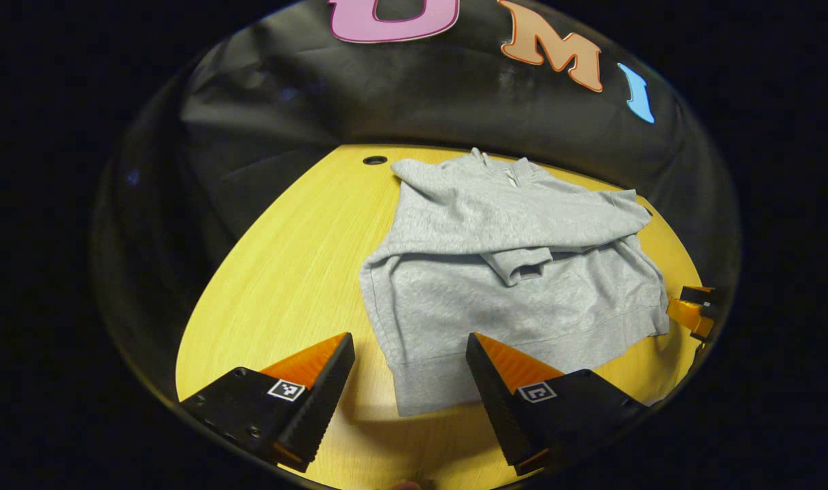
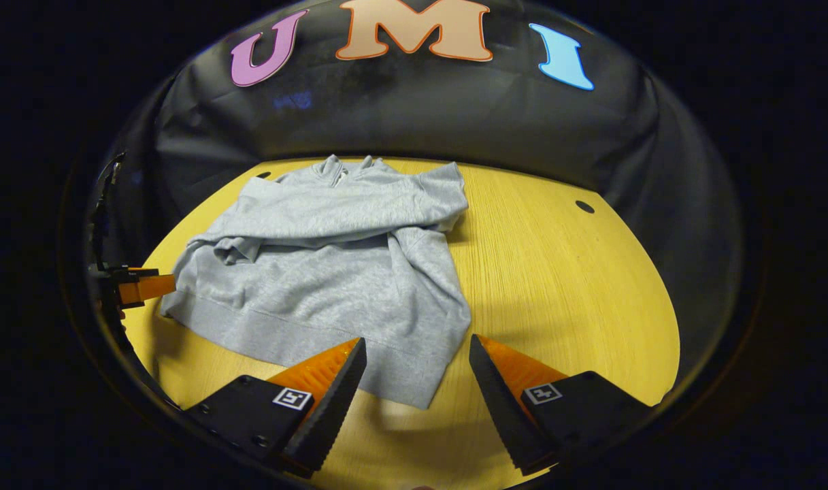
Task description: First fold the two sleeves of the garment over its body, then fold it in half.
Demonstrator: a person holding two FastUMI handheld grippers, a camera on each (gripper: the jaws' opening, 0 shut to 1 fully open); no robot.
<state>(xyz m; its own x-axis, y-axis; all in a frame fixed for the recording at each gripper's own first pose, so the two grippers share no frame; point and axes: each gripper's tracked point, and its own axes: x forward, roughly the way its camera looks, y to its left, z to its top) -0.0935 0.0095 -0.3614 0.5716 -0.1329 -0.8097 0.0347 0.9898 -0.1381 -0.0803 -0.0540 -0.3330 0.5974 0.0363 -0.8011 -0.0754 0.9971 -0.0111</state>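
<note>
A grey sweatshirt (image 1: 509, 272) lies flat on the yellow wooden table (image 1: 284, 272), collar at the far side, with both sleeves folded across its chest. My left gripper (image 1: 410, 347) stands open over the hem's near left corner. In the right gripper view the same sweatshirt (image 2: 332, 265) spreads left of centre, and my right gripper (image 2: 417, 350) is open at the hem's near right corner. Nothing sits between either pair of fingers. The right gripper (image 1: 689, 313) shows at the far right edge of the left gripper view; the left gripper (image 2: 138, 286) shows at the left edge of the right gripper view.
The black cloth wall (image 1: 400, 95) rises behind the table. A small round hole (image 1: 375, 160) sits in the tabletop near the far edge, and another hole (image 2: 584, 206) lies right of the garment. Bare wood (image 2: 563, 286) stretches to the sweatshirt's right.
</note>
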